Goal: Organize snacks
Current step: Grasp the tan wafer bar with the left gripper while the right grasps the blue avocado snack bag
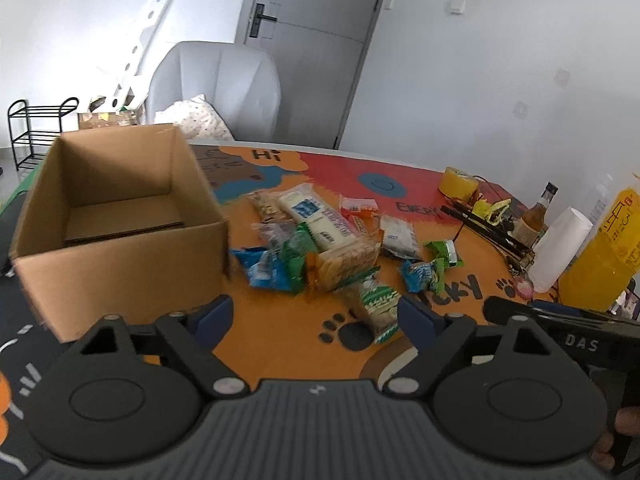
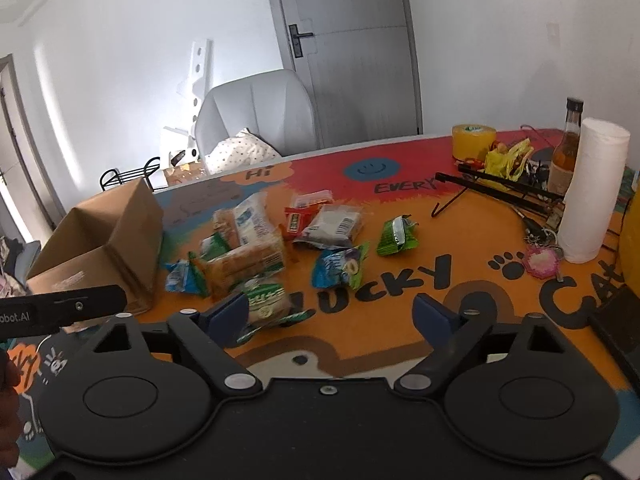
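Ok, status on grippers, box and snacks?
Both hand-held grippers open, holding nothing. Cardboard box holds no snacks. Snack pile loose on table, path unobstructed.

A cardboard box (image 1: 120, 216) stood at the table's (image 2: 400, 320) left. Snack packets (image 2: 256, 248) lay heaped just right of it. Farther right stood a paper towel roll (image 2: 588, 188), with a bottle (image 2: 566, 152) behind it.

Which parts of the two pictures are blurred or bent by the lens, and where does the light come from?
Left wrist view: the cardboard box and the nearest snack packets look smeared, as by motion; the door frame leans and curves, and dark corners show the fisheye edge. Right wrist view: sharper, the print on the mat reads clearly; bright light falls on the left wall.
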